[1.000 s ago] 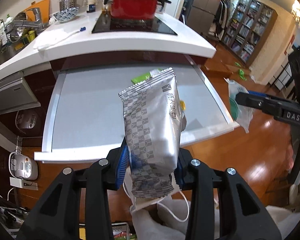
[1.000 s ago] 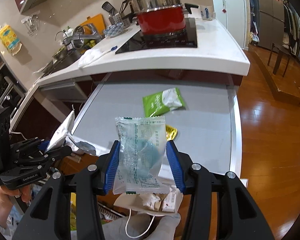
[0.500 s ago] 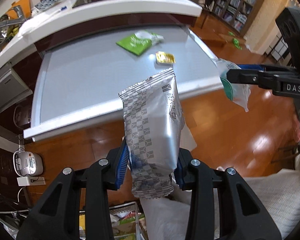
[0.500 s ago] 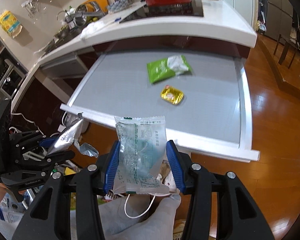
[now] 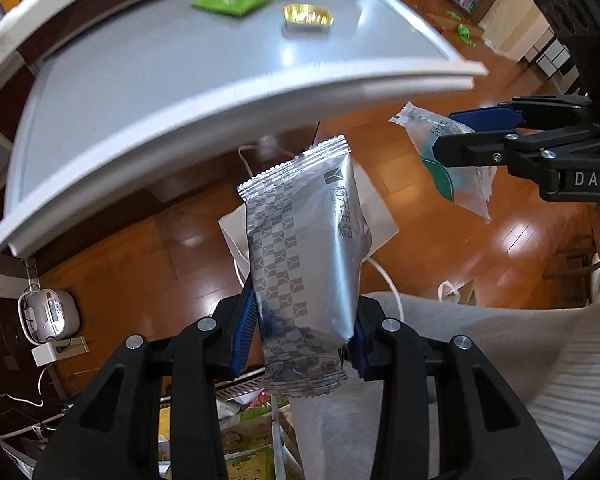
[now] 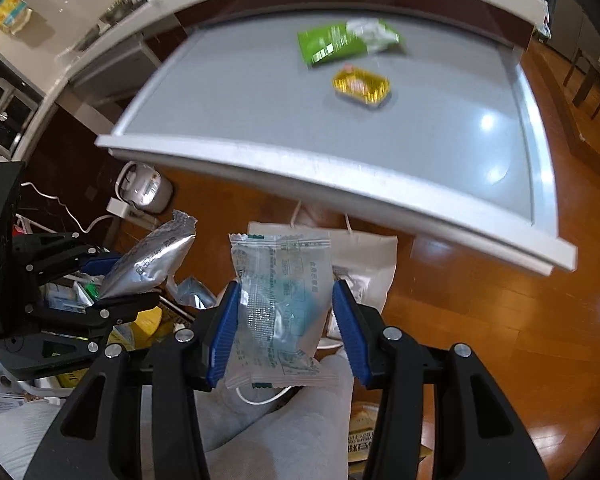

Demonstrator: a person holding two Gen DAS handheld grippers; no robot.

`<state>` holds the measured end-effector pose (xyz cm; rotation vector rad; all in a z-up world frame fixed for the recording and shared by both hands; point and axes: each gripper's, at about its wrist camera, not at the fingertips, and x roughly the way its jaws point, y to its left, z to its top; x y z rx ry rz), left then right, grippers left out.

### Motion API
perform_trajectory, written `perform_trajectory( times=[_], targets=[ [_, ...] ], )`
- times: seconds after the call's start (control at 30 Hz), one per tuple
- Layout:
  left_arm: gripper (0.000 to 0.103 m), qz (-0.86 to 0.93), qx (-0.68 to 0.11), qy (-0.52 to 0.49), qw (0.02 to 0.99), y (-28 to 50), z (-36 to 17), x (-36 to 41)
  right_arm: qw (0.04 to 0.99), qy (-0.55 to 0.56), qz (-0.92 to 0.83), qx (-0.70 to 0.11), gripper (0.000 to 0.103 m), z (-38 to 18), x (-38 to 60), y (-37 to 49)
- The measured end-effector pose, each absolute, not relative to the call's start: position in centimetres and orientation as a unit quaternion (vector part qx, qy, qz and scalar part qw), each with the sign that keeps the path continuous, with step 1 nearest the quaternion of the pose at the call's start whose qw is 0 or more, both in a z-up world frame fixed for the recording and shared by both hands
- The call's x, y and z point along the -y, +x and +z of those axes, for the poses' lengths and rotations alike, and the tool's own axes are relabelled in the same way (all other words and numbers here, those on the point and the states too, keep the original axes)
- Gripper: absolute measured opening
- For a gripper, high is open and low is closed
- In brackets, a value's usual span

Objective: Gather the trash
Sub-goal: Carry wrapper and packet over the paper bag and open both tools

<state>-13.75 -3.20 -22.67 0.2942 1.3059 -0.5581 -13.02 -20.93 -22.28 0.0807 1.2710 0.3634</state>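
My left gripper (image 5: 300,332) is shut on a silver patterned snack wrapper (image 5: 304,252), held upright over a white paper bag (image 5: 380,220) on the floor. It also shows at the left of the right wrist view (image 6: 148,264). My right gripper (image 6: 284,320) is shut on a clear plastic wrapper (image 6: 280,300) with blue-green print, above the same white bag (image 6: 364,264). That wrapper shows in the left wrist view (image 5: 452,168). A green wrapper (image 6: 340,42) and a gold foil cup (image 6: 362,86) lie on the grey table (image 6: 260,100).
The table's white front edge (image 5: 220,108) hangs above the bag. The floor is orange wood (image 6: 480,340). A white rice cooker (image 5: 48,314) sits on the floor at the left. Boxes and clutter (image 5: 244,432) lie below. The person's grey trouser leg (image 6: 284,432) is under the grippers.
Both grippers have dropped below the table edge and tipped downward, still holding their wrappers. The white bag on the floor has come into view beneath them.
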Motion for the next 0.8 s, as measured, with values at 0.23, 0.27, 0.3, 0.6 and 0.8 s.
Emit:
perform_trajectory(
  times=[0.23,0.27,0.3,0.6,0.8],
  targets=[
    [0.039,-0.241,-0.626,0.146,0.727,-12.3,-26.6,3.6,0.772,0.032,0.157,-0.615,0.047,-26.1,20.2,-11.2],
    [0.039,-0.24,-0.627,0.148,0.726,-12.2,-26.8,3.7,0.77,0.029,0.156,-0.617,0.047,-26.4,20.1,-11.1],
    [0.039,-0.237,-0.631,0.151,0.723,-12.0,-27.3,3.8,0.769,0.028,0.156,-0.62,0.047,-26.7,20.0,-10.9],
    [0.04,-0.228,-0.644,0.157,0.713,-10.9,-29.3,4.3,0.759,0.032,0.151,-0.632,0.047,-28.3,19.6,-10.3],
    [0.046,-0.232,-0.649,0.159,0.707,-10.6,-29.5,4.5,0.755,0.026,0.143,-0.64,0.047,-28.9,19.2,-9.8]
  ],
)
